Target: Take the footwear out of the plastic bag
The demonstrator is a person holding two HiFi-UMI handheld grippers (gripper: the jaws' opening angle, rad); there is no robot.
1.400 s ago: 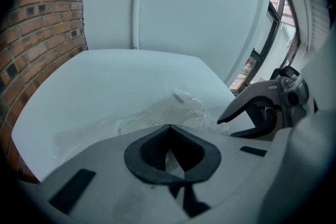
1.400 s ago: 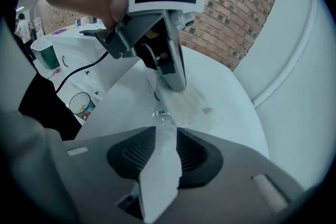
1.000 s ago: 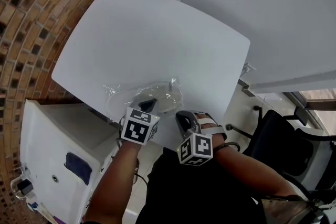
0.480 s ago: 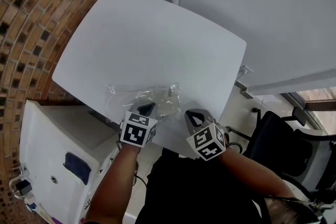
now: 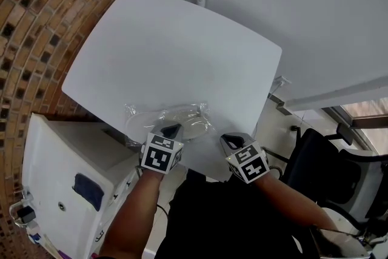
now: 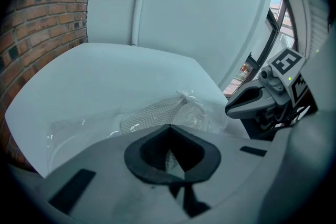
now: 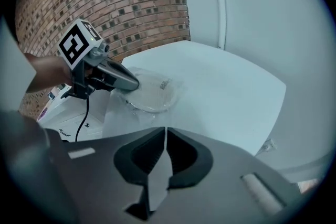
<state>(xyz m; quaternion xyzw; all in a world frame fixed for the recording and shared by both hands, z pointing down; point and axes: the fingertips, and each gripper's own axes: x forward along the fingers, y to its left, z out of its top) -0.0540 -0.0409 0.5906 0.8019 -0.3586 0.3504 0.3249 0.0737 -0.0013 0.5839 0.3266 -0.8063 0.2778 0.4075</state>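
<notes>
One zigzag-soled white slipper (image 6: 155,113) lies in the clear plastic bag (image 5: 142,115); left gripper (image 5: 173,128) pinches its edge as anchor, while right gripper (image 5: 230,139) is empty, its narrow jaws opening.

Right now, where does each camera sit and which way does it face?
Head view: on the person's head, steeply down on the table; forearms, left gripper, right gripper show.
Left gripper view: on the left gripper, facing across the table; its jaws shut on the plastic bag.
Right gripper view: on the right gripper, facing the brick wall; its empty jaws opening.
Shared: both gripper views show that bag and the other gripper.
</notes>
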